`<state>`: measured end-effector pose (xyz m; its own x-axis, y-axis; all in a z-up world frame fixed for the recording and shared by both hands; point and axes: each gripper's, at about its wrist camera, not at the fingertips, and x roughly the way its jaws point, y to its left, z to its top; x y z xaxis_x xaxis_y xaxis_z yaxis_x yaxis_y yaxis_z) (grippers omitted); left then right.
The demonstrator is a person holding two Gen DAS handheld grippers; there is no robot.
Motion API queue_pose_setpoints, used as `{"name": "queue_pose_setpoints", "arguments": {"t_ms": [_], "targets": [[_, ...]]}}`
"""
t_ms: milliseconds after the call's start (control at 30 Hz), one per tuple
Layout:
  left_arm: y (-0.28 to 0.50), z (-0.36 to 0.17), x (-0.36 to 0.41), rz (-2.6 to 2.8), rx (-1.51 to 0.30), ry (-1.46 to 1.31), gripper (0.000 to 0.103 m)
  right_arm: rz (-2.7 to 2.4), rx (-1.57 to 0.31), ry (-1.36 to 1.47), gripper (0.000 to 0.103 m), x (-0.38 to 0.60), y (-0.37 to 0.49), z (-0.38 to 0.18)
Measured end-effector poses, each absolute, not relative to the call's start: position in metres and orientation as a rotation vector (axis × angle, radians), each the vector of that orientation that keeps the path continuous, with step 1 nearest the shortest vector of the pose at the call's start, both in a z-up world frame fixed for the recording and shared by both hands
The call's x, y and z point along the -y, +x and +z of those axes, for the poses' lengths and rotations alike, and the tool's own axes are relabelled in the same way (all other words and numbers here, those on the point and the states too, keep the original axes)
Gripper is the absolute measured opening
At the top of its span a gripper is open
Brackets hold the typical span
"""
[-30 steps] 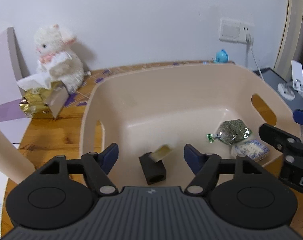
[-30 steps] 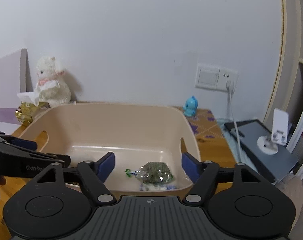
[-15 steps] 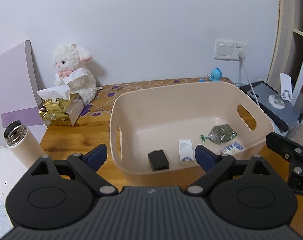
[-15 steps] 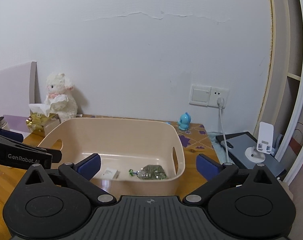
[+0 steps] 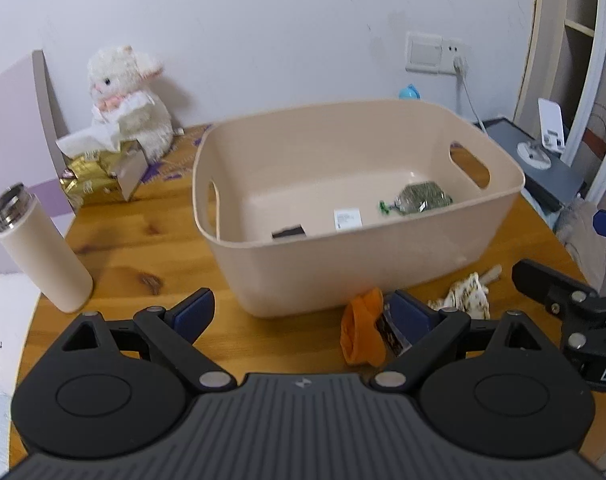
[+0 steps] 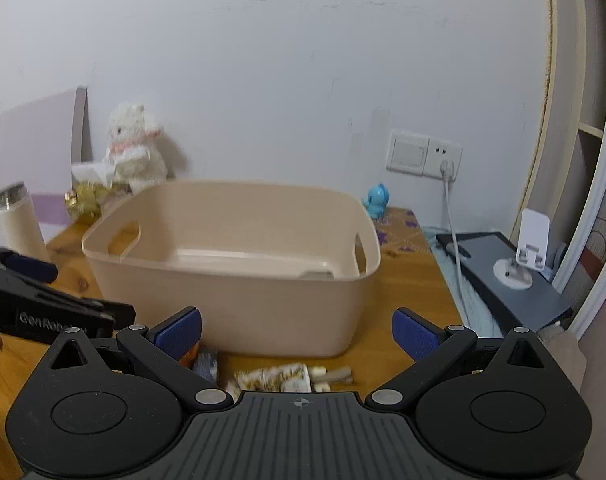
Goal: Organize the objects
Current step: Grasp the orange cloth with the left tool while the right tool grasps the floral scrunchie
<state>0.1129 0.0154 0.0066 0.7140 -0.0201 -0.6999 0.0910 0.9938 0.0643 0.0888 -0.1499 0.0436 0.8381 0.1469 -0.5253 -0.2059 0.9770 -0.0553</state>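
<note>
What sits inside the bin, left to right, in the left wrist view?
Inside the bin: black block → white card → green packet.

A wooden table (image 5: 151, 240) with visible knots carries a beige plastic basin (image 5: 363, 256) near its middle. Left of the basin stands a cream flask (image 5: 39, 252), upright with its steel mouth open. Far left lie a gold tissue box (image 5: 99, 176) and a white plush lamb (image 5: 131, 108) at the wall. Near the basin's front lie an orange wrapper (image 5: 363, 332) and a patterned packet (image 5: 467, 294). A small blue figurine (image 6: 377, 200) stands at the far right.
</note>
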Motion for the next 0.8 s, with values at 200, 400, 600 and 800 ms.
{"name": "queue_pose_setpoints", "arguments": {"t_ms": [200, 400, 600, 800], "targets": [[0.112, -0.013, -0.014, -0.078, -0.819, 0.109, 0.095, 0.189, -0.618, -0.145, 0.103, 0.151, 0.091, 0.019], [0.116, -0.031, -0.010, -0.092, -0.862, 0.110, 0.095, 0.198, -0.678, -0.156, 0.103, 0.150, 0.097, -0.003], [0.127, -0.048, -0.011, -0.098, -0.897, 0.088, 0.095, 0.208, -0.727, -0.135, 0.103, 0.153, 0.108, -0.023], [0.144, -0.068, -0.018, -0.101, -0.929, 0.035, 0.095, 0.228, -0.762, -0.073, 0.103, 0.157, 0.127, -0.038]]}}
